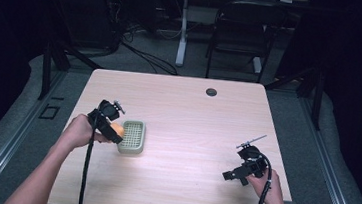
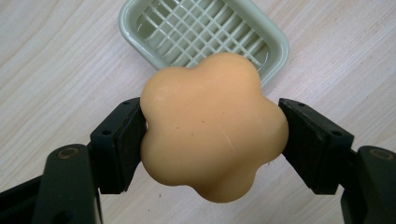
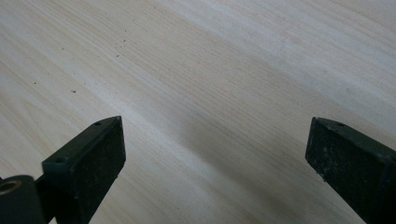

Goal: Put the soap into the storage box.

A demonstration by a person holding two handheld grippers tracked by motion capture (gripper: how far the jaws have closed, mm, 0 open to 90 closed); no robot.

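Note:
An orange flower-shaped soap point(image 2: 212, 126) sits clamped between the jaws of my left gripper point(image 2: 212, 135), which is shut on it. In the high view the soap point(image 1: 116, 129) hangs at the left edge of a pale green soap dish point(image 1: 132, 136) with a grid bottom, held by my left gripper point(image 1: 112, 130). The dish point(image 2: 140, 21) lies just beyond the soap in the left gripper view. My right gripper point(image 1: 229, 175) is low over the table's right front part; in its own view the right gripper point(image 3: 215, 163) is open over bare wood.
The light wooden table point(image 1: 193, 113) has a round dark grommet point(image 1: 211, 92) near its far edge. Beyond the table stand a black chair point(image 1: 241, 32) and a white desk leg point(image 1: 182, 32), with cables on the floor.

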